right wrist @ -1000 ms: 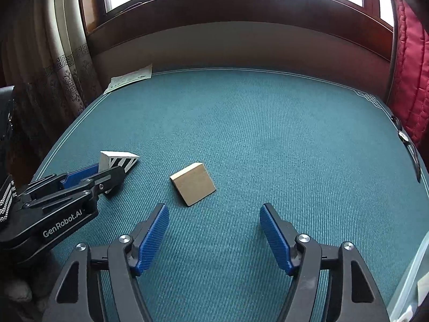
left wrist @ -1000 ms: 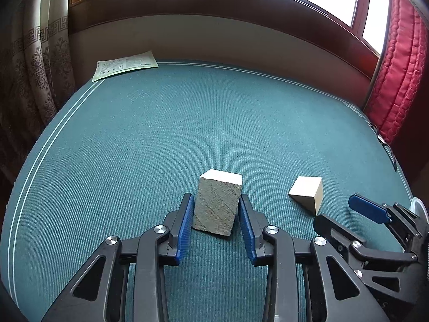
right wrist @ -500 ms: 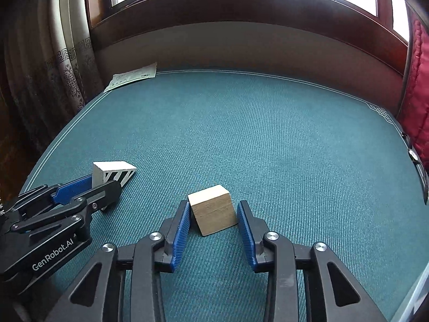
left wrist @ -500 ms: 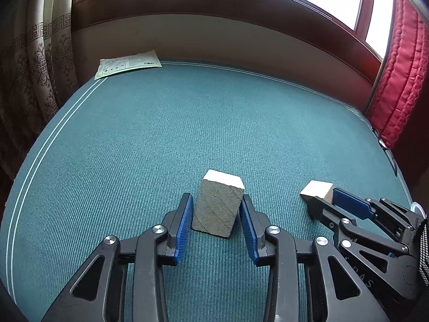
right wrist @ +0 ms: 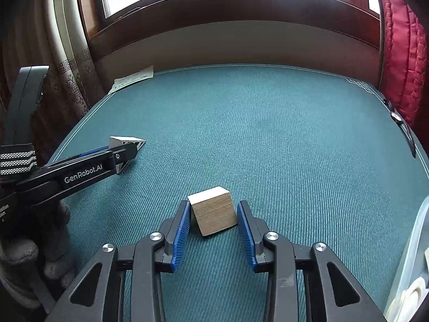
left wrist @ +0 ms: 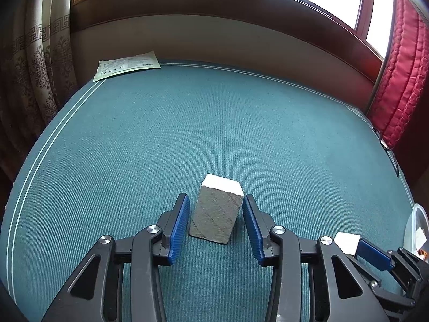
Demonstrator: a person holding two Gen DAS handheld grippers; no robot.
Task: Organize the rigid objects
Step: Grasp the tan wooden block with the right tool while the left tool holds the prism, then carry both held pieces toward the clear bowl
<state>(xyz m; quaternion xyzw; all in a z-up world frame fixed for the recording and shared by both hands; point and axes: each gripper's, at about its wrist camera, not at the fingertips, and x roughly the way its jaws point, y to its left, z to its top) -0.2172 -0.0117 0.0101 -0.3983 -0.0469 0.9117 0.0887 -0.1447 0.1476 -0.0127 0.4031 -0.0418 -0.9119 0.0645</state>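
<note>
Blocks first: the grey block (left wrist: 217, 214) stands between the left tongs (left wrist: 215, 225), whose jaws are opening with slim gaps on both sides, pads not touching. Right tongs (right wrist: 213, 226) are clamped on the tan block (right wrist: 213, 210), both blocks low on the green surface (left wrist: 187, 134). Farther out, a paper (left wrist: 127, 65) lies at the far left corner, and a clear tub (right wrist: 413, 257) sits at the right edge.
</note>
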